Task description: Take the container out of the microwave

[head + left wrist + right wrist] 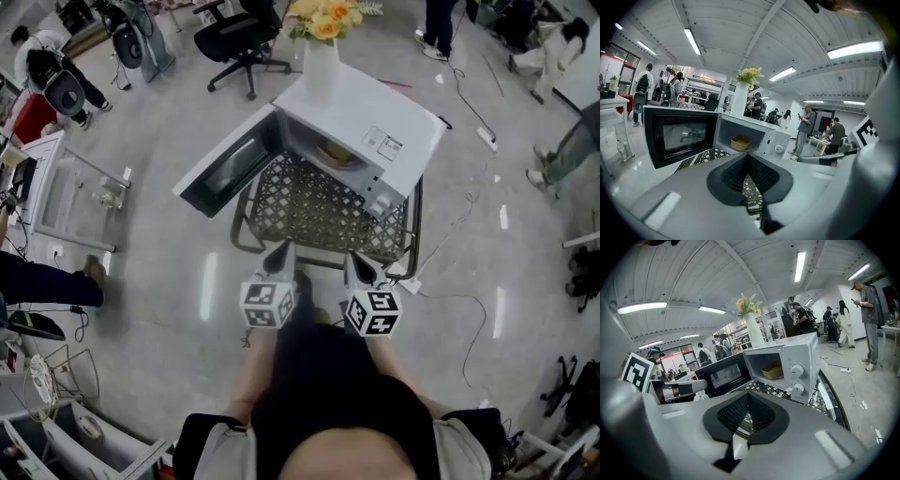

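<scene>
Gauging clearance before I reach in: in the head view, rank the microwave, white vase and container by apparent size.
1. Microwave, door open: clearly largest.
2. White vase on top of it.
3. Container inside: smallest as seen, but the microwave's top hides most of it, so its place below the vase is unsure.

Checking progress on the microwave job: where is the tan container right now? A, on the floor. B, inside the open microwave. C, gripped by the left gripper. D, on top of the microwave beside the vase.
B: the tan container sits inside the microwave, whose door is swung open; the left gripper and right gripper are both shut on nothing.
</scene>
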